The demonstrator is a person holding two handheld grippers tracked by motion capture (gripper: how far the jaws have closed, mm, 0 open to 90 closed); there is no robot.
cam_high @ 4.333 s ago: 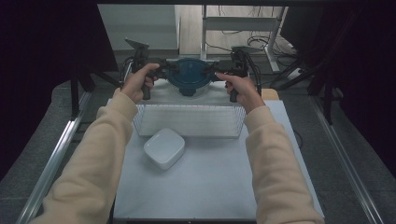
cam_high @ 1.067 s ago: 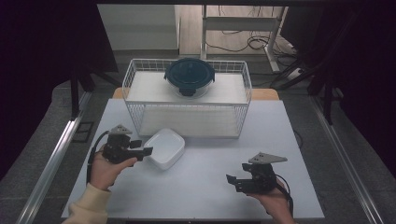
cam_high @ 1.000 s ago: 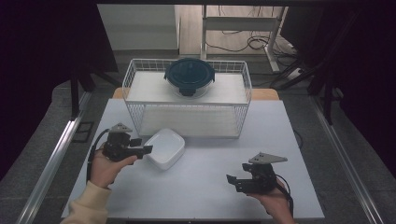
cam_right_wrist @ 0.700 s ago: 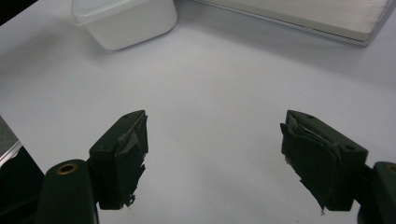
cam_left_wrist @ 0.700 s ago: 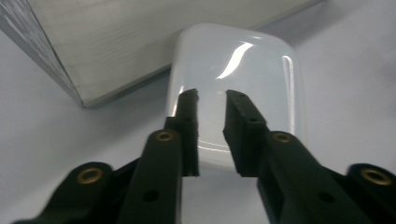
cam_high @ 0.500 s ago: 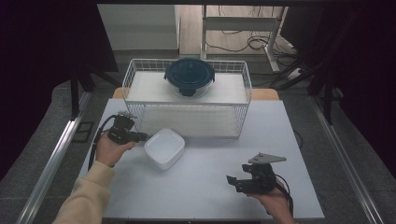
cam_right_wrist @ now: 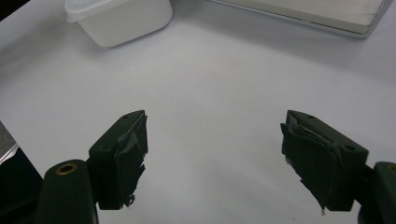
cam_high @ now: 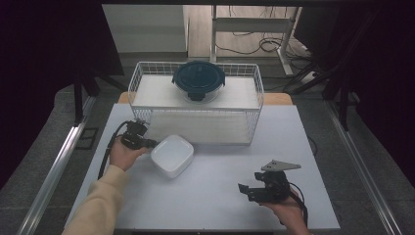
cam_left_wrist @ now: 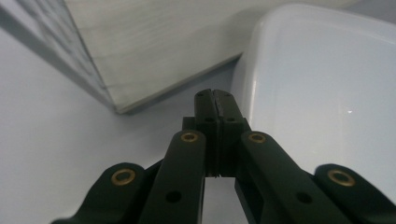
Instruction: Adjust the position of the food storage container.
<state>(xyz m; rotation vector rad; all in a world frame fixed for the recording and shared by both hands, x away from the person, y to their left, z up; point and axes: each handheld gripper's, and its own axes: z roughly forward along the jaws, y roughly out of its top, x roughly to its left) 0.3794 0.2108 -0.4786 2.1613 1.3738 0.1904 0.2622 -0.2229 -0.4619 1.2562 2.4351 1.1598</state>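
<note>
A white square lidded container lies on the white table, in front of a white wire basket. Inside the basket stands a round container with a dark blue lid. My left gripper is shut with nothing between its jaws. Its tips sit low over the table, right beside the white container's left edge, near the basket's front corner. My right gripper is open and empty, held at the front right of the table and aimed toward the white container.
The basket's pale base board rests on the table. Metal rails run along both sides of the table. A cable trails from the left gripper. Bare table lies between the two grippers.
My left hand has moved away from the person toward the basket and dropped lower, with its tips now at the white container's left edge. The right hand has kept still.
</note>
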